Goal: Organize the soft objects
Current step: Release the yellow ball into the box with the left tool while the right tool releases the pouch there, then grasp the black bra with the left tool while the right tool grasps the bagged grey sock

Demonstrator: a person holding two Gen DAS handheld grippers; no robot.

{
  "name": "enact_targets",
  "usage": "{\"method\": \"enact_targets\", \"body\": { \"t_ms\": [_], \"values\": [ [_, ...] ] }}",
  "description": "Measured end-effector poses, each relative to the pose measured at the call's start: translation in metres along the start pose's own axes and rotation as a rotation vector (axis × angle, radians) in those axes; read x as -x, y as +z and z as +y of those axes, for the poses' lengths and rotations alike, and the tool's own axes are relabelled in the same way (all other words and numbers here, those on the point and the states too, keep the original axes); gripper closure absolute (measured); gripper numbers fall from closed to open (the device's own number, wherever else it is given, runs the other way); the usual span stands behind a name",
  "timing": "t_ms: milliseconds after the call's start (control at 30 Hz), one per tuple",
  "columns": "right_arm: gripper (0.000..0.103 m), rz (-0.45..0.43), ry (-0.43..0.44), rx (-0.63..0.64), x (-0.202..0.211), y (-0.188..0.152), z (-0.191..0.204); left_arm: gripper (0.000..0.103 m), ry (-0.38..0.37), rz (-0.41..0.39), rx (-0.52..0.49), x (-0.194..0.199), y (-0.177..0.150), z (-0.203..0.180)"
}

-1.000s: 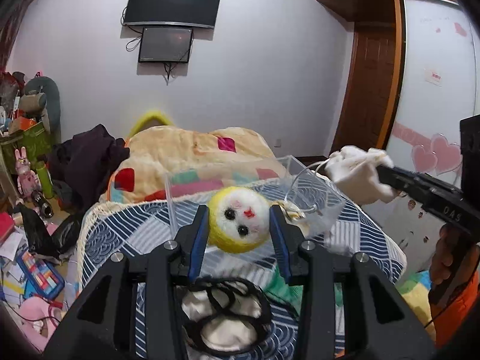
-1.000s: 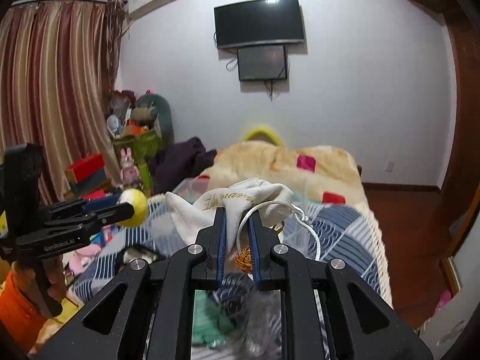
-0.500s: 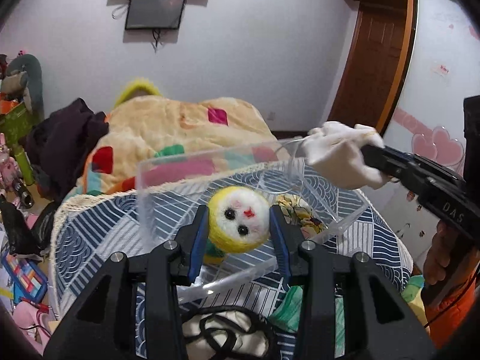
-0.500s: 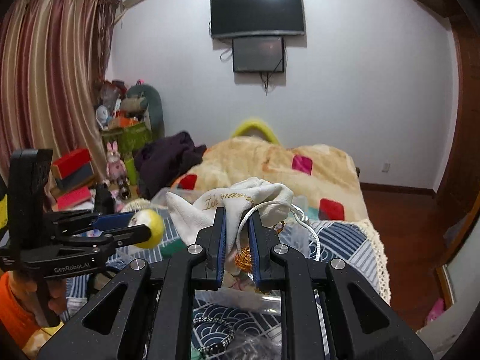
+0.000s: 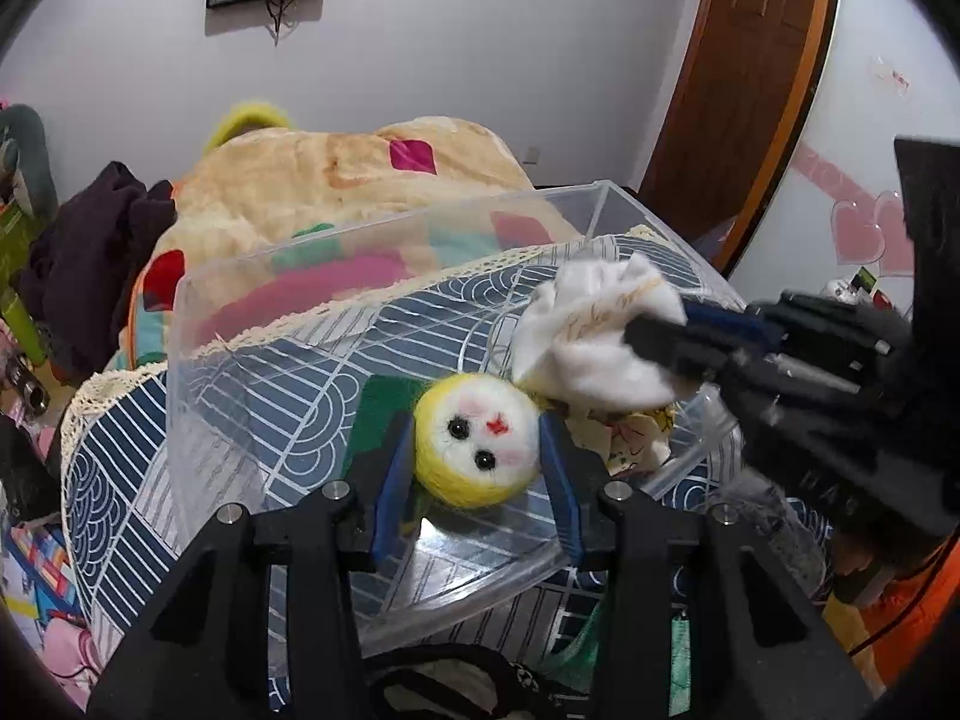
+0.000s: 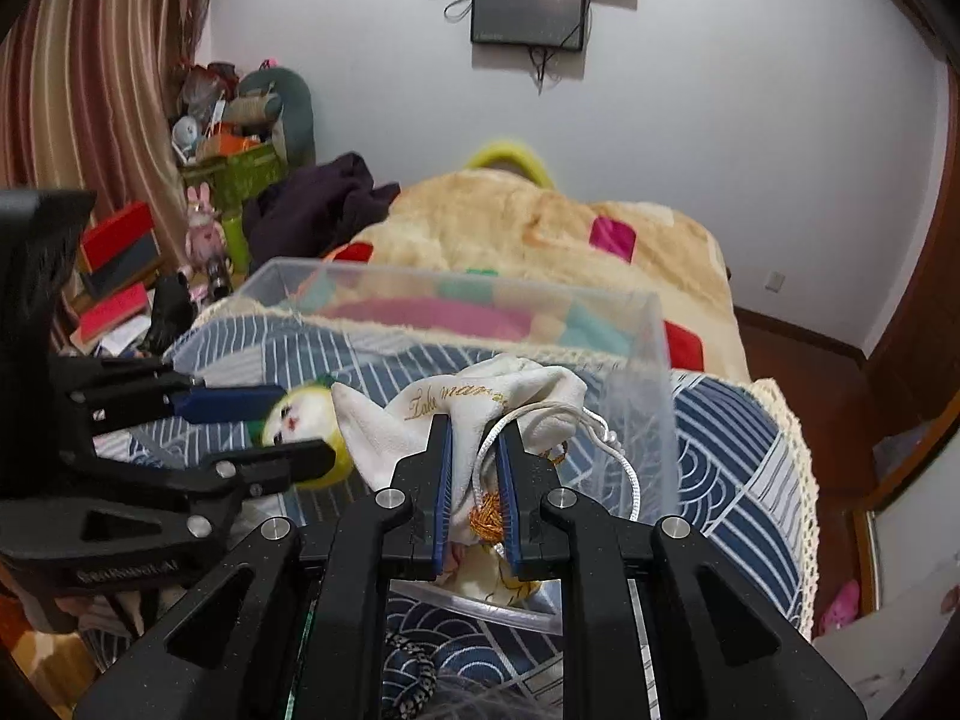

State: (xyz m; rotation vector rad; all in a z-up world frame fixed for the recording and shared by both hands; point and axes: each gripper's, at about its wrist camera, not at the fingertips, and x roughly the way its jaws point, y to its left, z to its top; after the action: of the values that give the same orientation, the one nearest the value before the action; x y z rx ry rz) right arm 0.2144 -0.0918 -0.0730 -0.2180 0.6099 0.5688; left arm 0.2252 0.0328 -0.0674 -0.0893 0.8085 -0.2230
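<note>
My left gripper [image 5: 477,450] is shut on a round yellow and white felt doll head [image 5: 477,441] and holds it inside a clear plastic box [image 5: 240,276] on the bed. My right gripper [image 6: 474,450] is shut on a white drawstring pouch [image 6: 480,402] with gold lettering and holds it over the box's right part. In the left wrist view the pouch [image 5: 594,336] hangs right of the doll head, touching it. In the right wrist view the doll head [image 6: 300,420] sits left of the pouch. A patterned cloth item [image 5: 630,444] lies in the box under the pouch.
The box [image 6: 654,324] rests on a blue patterned bedspread [image 6: 732,438]. A beige blanket [image 5: 336,168] is heaped behind it. A white item with black cord [image 5: 444,684] lies on the bed in front of the box. Clutter fills the floor at left [image 6: 120,276].
Both grippers have moved forward and down into the box, carrying the doll head and the pouch. The pouch and doll head have come close together.
</note>
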Motion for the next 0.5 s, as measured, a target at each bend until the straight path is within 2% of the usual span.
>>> {"method": "enact_targets", "body": {
  "t_ms": [133, 267, 333, 500],
  "values": [
    [0.088, 0.032, 0.000, 0.026, -0.003, -0.001, 0.003, 0.056, 0.010, 0.001, 0.005, 0.001, -0.001, 0.001],
    [0.074, 0.039, 0.004, 0.028, 0.002, -0.002, 0.003, 0.045, -0.010, -0.008, 0.022, 0.009, -0.002, 0.004],
    [0.066, 0.025, 0.012, 0.023, 0.008, -0.001, 0.003, 0.045, -0.017, -0.022, 0.022, 0.016, -0.003, 0.004],
    [0.063, -0.024, 0.019, 0.020, 0.030, 0.001, 0.004, 0.044, -0.007, -0.078, 0.006, 0.044, -0.005, -0.001]
  ]
}}
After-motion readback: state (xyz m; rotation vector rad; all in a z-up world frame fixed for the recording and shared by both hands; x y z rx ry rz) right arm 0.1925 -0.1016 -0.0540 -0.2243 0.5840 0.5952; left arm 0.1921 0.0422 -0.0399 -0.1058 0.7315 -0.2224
